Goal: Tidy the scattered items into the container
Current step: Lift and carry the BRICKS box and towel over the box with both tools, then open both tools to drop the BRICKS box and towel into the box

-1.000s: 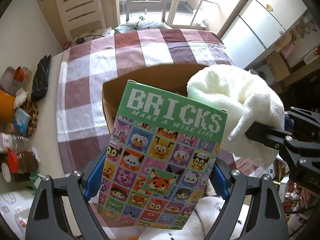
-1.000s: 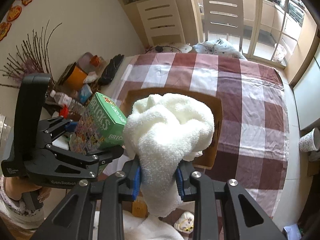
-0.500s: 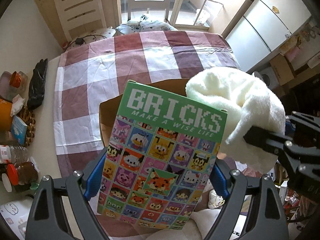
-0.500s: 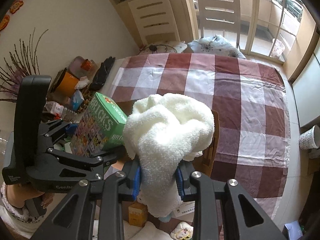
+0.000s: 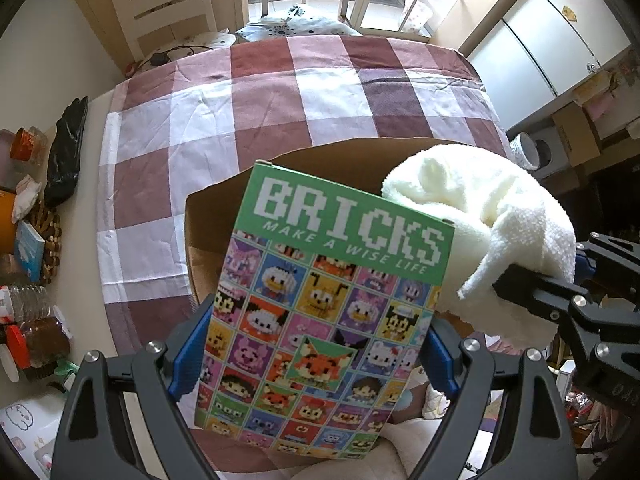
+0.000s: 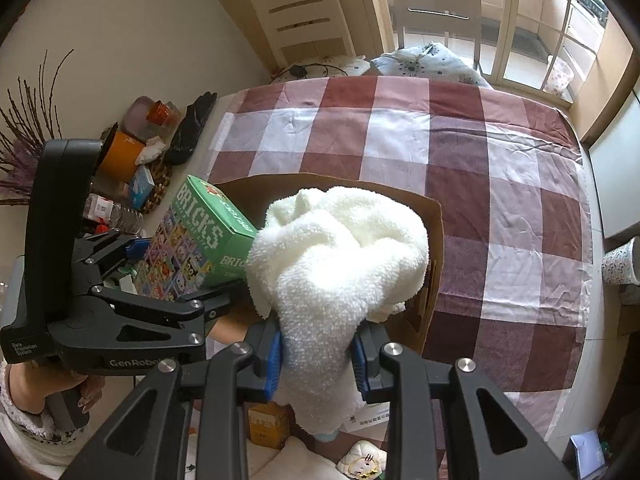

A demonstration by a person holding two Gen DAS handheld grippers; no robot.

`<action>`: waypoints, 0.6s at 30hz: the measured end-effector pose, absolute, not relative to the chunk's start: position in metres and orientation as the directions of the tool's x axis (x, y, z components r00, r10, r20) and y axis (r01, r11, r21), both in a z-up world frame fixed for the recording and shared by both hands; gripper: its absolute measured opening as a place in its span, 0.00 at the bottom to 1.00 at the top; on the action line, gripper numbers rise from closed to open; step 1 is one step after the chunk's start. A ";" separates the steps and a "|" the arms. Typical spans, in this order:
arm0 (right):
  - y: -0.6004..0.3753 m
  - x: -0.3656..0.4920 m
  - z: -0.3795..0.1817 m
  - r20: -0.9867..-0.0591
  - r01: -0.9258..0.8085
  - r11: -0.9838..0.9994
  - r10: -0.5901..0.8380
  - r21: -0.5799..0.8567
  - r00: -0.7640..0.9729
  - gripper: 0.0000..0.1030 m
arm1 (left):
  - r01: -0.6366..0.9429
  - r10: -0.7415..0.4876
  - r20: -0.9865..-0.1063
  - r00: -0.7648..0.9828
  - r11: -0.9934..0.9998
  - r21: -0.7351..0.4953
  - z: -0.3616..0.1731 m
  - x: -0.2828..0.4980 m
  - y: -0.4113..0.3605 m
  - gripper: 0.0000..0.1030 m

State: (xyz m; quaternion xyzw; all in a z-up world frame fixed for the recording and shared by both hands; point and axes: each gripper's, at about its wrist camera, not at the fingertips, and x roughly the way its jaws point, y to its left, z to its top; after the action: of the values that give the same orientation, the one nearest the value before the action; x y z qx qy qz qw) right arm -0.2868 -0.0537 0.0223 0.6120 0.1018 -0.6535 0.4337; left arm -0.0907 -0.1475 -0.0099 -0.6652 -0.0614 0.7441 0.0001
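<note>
My left gripper (image 5: 312, 352) is shut on a green BRICKS box (image 5: 328, 308) with cartoon tiles and holds it upright above the near edge of a brown cardboard box (image 5: 212, 216). My right gripper (image 6: 318, 356) is shut on a fluffy white towel (image 6: 340, 256), held above the same cardboard box (image 6: 434, 240). In the right wrist view the BRICKS box (image 6: 192, 240) and the left gripper (image 6: 132, 308) are at the left. In the left wrist view the towel (image 5: 492, 236) is at the right. The inside of the cardboard box is mostly hidden.
A red and white checked tablecloth (image 5: 280, 92) covers the table. Jars, bottles, a black glove (image 5: 66, 148) and an orange tub (image 6: 120, 156) crowd the left edge. A chair (image 6: 436, 12) stands at the far end. Small boxes and soft toys (image 6: 360, 460) lie below.
Both grippers have pulled back and risen from the table with their loads. The cardboard box now looks smaller and farther, and more tablecloth shows beyond it.
</note>
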 end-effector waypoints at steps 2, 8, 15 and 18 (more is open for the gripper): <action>-0.055 -0.287 0.021 -0.888 0.690 -0.604 -0.441 0.398 0.126 0.28 | 0.079 0.082 -0.990 -0.112 -0.993 -0.091 -0.011 -0.092 -0.146 0.87; -0.056 -0.290 0.017 -0.891 0.683 -0.612 -0.436 0.399 0.130 0.28 | 0.069 0.078 -0.992 -0.100 -0.994 -0.085 -0.014 -0.095 -0.144 0.87; -0.057 -0.292 0.013 -0.906 0.678 -0.635 -0.407 0.370 0.114 0.34 | 0.073 0.075 -0.994 -0.083 -0.994 -0.081 -0.017 -0.097 -0.145 0.87; -0.056 -0.294 0.014 -0.914 0.677 -0.649 -0.394 0.348 0.092 0.54 | 0.083 0.049 -0.996 -0.069 -0.995 -0.055 -0.018 -0.098 -0.146 0.87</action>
State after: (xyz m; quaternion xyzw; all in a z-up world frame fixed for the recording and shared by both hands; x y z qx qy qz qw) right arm -0.2940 -0.0562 0.0144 0.6192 0.1140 -0.6641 0.4032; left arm -0.0981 -0.1456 -0.0176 -0.6822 -0.0485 0.7294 -0.0116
